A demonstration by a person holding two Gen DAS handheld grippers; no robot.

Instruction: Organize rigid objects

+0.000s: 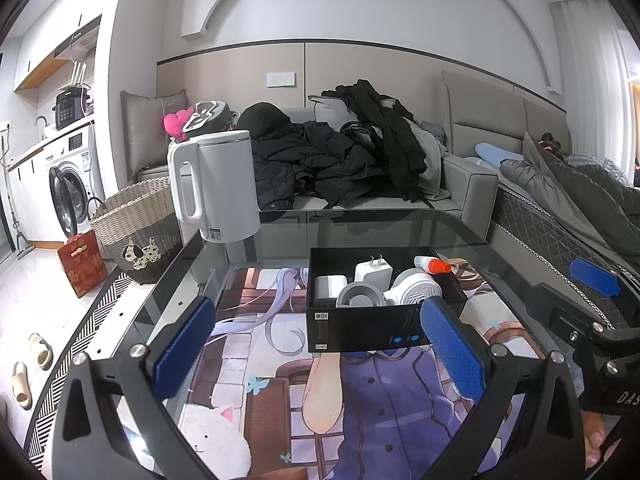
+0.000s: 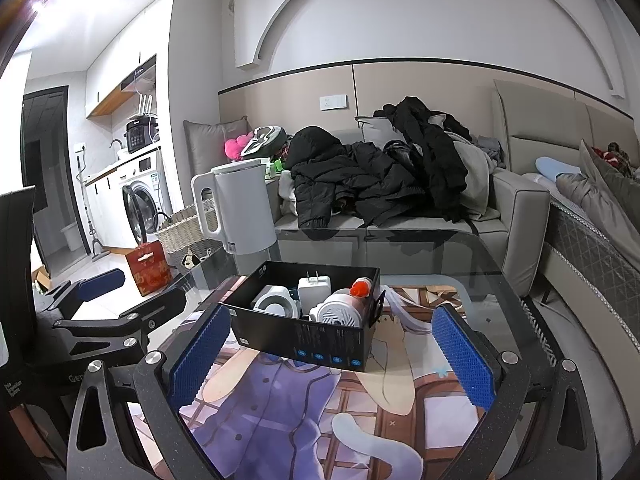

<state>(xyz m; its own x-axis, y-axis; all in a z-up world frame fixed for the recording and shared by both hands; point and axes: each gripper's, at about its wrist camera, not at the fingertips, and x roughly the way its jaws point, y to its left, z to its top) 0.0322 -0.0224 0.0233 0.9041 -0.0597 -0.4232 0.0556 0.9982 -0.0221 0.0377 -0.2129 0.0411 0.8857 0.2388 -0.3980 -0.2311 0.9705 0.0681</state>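
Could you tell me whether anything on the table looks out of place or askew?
Nothing stands out: the small items sit inside the black box, the white kettle stands upright at the table's far corner, and both grippers are open and empty.

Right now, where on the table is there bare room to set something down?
Free: the printed mat between the black box and both open grippers, left and right. Also the bare glass between the kettle and the table's far right edge. Crowded: the box itself, packed with a charger, white gadgets and a red-capped bottle.
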